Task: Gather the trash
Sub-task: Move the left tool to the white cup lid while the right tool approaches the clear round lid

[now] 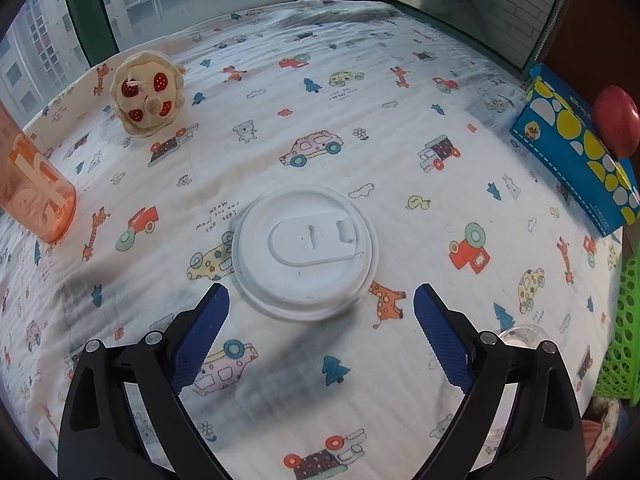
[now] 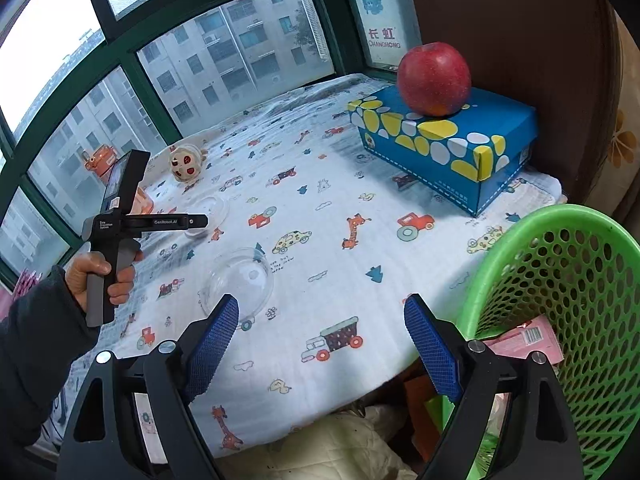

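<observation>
The left gripper (image 1: 321, 296) hangs tilted down over the lid (image 1: 305, 249), jaws spread wide and empty, a tip either side of the lid's near rim; that looks like lining up for a pinch. The lid lies flat on the printed sheet (image 1: 360, 100). The right gripper (image 2: 321, 307), also well open and empty, sits right of the lid, just beside the green basket (image 2: 560, 280), probably the drop point. Beyond the lid: a plush toy (image 1: 146, 94).
</observation>
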A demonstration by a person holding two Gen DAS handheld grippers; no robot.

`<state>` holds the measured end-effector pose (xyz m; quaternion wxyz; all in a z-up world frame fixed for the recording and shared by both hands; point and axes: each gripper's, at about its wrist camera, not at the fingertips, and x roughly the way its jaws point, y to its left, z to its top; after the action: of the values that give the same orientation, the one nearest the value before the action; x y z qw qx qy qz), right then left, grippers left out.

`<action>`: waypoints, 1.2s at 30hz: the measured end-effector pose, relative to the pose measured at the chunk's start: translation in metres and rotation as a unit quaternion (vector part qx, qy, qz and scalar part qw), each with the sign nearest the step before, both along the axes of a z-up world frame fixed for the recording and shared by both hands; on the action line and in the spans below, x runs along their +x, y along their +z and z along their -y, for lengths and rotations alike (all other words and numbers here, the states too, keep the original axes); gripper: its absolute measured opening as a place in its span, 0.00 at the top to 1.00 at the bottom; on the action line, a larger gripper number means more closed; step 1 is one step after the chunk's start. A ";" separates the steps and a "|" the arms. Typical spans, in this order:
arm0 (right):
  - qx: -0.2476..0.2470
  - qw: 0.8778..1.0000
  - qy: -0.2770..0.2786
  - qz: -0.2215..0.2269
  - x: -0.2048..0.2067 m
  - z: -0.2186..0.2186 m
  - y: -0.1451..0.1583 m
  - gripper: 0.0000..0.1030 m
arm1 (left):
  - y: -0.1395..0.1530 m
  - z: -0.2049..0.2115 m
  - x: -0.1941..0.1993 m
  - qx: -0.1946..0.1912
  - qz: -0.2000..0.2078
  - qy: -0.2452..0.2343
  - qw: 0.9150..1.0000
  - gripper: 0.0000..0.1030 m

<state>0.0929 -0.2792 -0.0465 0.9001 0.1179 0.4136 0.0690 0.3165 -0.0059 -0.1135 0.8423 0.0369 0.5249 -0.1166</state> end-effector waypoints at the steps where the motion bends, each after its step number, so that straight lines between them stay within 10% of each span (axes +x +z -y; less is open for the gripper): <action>1: 0.000 1.000 0.002 -0.002 0.003 -0.003 -0.002 0.21 | -0.002 0.001 0.003 0.000 0.000 -0.003 1.000 0.10; 36: -0.010 0.992 0.114 -0.049 0.062 -0.085 -0.044 0.14 | -0.010 -0.015 0.016 -0.012 0.030 -0.008 0.999 0.12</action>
<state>0.1549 -0.1940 -0.0903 0.8662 0.0643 0.4685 0.1615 0.3327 0.0096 -0.1231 0.8571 0.0344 0.4975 -0.1290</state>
